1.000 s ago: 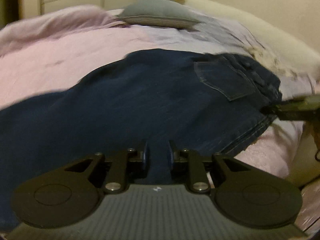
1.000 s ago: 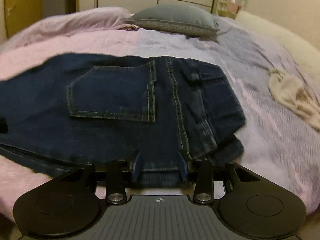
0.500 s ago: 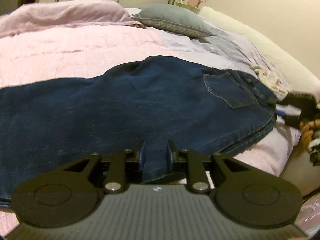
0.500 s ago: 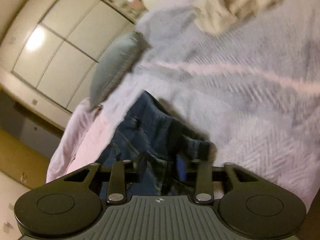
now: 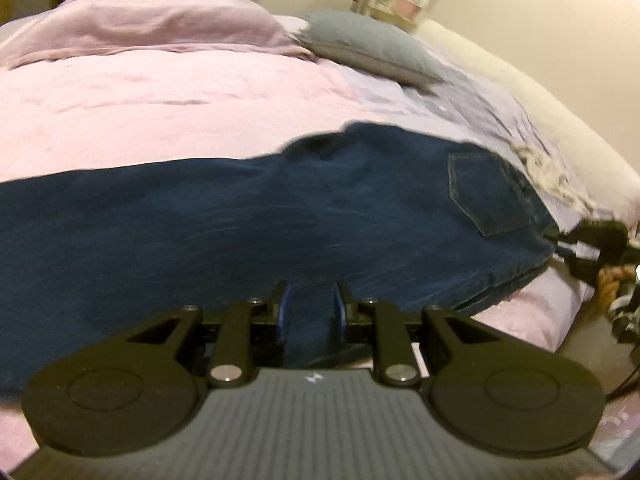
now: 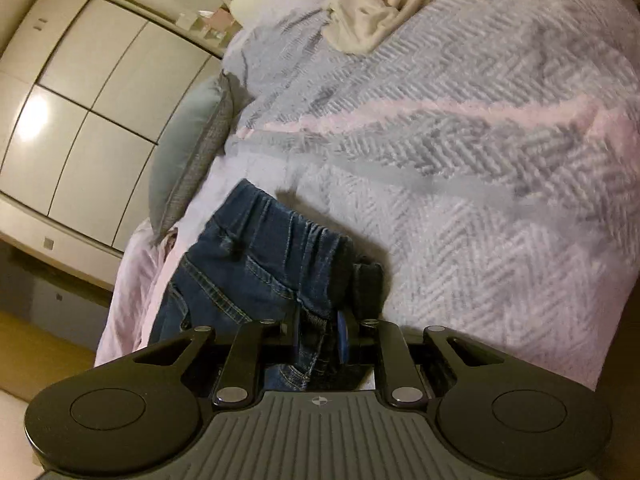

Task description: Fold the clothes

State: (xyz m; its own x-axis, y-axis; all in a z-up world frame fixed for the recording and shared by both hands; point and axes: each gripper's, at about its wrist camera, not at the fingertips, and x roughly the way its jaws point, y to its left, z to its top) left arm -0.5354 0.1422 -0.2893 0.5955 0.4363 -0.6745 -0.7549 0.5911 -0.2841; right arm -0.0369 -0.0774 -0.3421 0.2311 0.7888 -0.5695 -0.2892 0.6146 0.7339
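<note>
Left claw: the left gripper (image 5: 310,312) has its two blue-tipped fingers pinching the near edge of the dark blue denim jeans (image 5: 280,224). It is closed on the cloth.
Jeans: one pair, lying long and flat across the pink and grey bedspread (image 5: 160,100), with the legs going off to the left and the waist end at the right.
Pocket: one back pocket (image 5: 486,196) shows near the waist end.
Right claw: the right gripper (image 6: 320,332) is turned on its side and has the bunched waistband between its fingers. It is closed on the jeans too.
Other things: one grey-blue pillow (image 5: 372,50) at the far end of the bed, one crumpled cream-coloured cloth (image 6: 380,4) lying apart from the jeans, and one white wardrobe (image 6: 92,92) behind.
What could go wrong: the thick waistband looks lumpy in the right claw, so it could slip out if pulled fast. The left claw holds only a small bit of edge, so that side could drop. If one claw lifts more than the other, the fold could come out crooked. The claws could also snag the bedspread underneath.
</note>
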